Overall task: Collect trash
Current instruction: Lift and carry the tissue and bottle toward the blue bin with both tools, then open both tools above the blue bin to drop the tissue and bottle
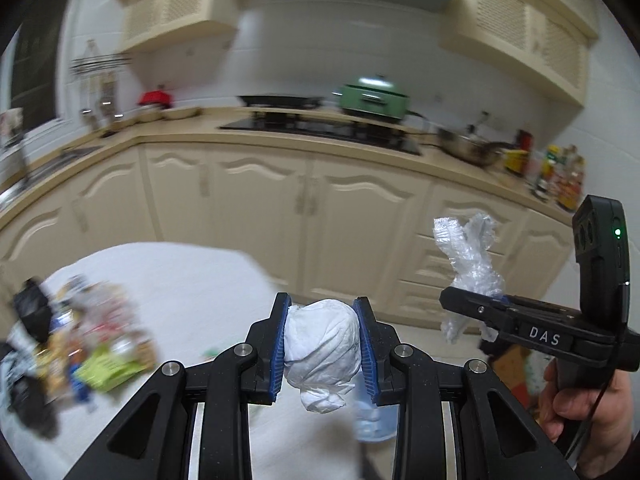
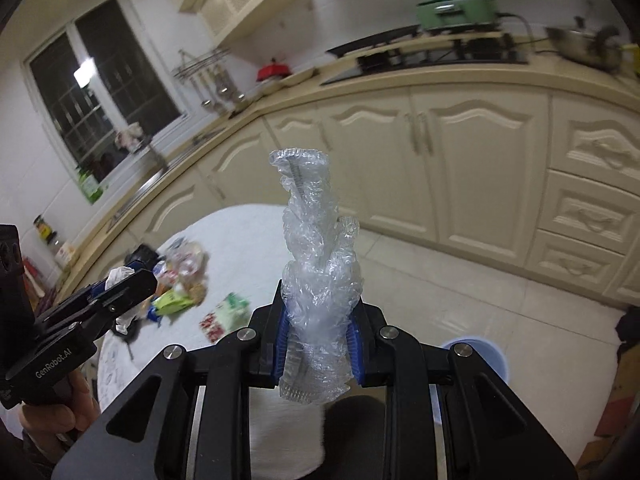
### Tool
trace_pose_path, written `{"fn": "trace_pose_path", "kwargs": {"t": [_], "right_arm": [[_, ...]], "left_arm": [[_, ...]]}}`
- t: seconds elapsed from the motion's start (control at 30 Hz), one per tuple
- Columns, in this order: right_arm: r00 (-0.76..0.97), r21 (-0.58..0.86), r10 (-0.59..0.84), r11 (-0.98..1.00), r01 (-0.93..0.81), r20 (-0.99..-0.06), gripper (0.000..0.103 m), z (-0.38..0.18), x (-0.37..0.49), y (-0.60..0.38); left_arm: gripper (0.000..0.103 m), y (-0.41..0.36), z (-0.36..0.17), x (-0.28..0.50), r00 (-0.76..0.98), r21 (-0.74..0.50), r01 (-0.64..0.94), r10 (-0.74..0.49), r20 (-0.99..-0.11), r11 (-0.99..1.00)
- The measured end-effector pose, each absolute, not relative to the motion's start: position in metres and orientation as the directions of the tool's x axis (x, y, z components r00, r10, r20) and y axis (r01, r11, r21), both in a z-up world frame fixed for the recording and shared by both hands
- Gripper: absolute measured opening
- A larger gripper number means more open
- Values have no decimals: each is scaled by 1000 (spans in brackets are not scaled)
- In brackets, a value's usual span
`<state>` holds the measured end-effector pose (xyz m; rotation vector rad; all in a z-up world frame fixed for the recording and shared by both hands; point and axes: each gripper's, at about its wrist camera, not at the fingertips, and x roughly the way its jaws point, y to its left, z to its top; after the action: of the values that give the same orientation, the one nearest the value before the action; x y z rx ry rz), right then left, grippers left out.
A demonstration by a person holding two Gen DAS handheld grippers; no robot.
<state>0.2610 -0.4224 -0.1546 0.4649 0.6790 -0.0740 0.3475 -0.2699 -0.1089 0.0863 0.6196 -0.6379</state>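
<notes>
My left gripper (image 1: 323, 344) is shut on a crumpled white tissue wad (image 1: 320, 348), held in the air past the white table's (image 1: 192, 280) edge. It also shows in the right wrist view (image 2: 120, 292) at the left. My right gripper (image 2: 320, 340) is shut on a crumpled clear plastic wrap (image 2: 316, 264) that sticks up between its pads. It appears in the left wrist view (image 1: 486, 308) at the right, with the plastic wrap (image 1: 468, 256) above it. A pile of mixed wrappers (image 1: 88, 340) lies on the table, also in the right wrist view (image 2: 180, 280).
A light blue bin (image 2: 478, 356) stands on the tiled floor below the right gripper, partly seen in the left wrist view (image 1: 374, 416). Cream kitchen cabinets (image 1: 304, 200) and a countertop with stove, pans and a green cooker (image 1: 374, 98) run behind.
</notes>
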Motion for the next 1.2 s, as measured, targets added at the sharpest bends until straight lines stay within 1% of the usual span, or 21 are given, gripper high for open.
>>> {"fn": "trace_pose_path", "kwargs": {"t": [0.13,0.23,0.37,0.53,0.63,0.67,0.7,0.73,0.77,0.8,0.9,0.93,1.0,1.07,1.1,1.13,1.17,1.2], "right_arm": [[762,385,20,871,305,-648,25,-168,247,-461],[735,392,-2,845,364,-678,25,-188,243,-489],[688,398,-7,812,428,-726,25,-224,241,-518],[624,426,33,759,493,-781,25,-277,242,-546],[591,434,55,735,521,-805,25,-304,244,-559],[583,440,65,725,530,-810,26,-313,245,-562],[578,442,68,717,538,-813,27,-318,246,-566],[563,439,68,705,557,-824,28,-328,247,-570],[554,442,76,697,565,-829,28,-334,248,-572],[549,445,84,692,568,-831,28,-338,248,-574],[525,446,98,672,592,-845,30,-354,248,-580],[523,450,103,664,597,-846,32,-357,247,-581],[526,460,108,650,605,-844,43,-360,244,-582],[532,462,98,642,613,-841,74,-359,240,-581],[536,464,95,640,613,-839,82,-359,239,-581],[538,461,86,638,617,-838,92,-357,238,-580],[537,457,79,635,622,-840,98,-356,238,-580],[535,451,69,636,627,-842,98,-353,236,-579]], "left_arm": [[28,-328,-123,372,544,-126,657,-583,-603,744],[28,-367,-136,391,494,-129,692,-595,-634,711],[28,-416,-163,424,418,-127,724,-577,-702,678],[28,-471,-202,464,327,-130,739,-522,-788,661],[30,-500,-218,485,292,-129,744,-492,-820,656],[35,-509,-225,493,277,-127,746,-478,-834,654],[47,-520,-230,504,265,-124,747,-464,-845,653],[54,-528,-235,510,264,-121,741,-453,-852,660],[70,-535,-238,516,277,-107,733,-438,-855,672],[83,-542,-240,518,287,-93,728,-425,-859,679],[89,-551,-242,522,316,-63,717,-405,-858,694],[90,-552,-241,523,322,-56,715,-400,-858,697],[94,-553,-236,526,345,-41,709,-397,-851,704],[95,-551,-233,521,364,-31,702,-395,-843,712],[95,-550,-230,520,371,-30,699,-398,-839,714],[96,-548,-226,519,375,-32,698,-403,-835,715],[96,-547,-223,517,382,-31,697,-408,-829,716],[96,-547,-218,517,394,-26,697,-412,-822,717]]}}
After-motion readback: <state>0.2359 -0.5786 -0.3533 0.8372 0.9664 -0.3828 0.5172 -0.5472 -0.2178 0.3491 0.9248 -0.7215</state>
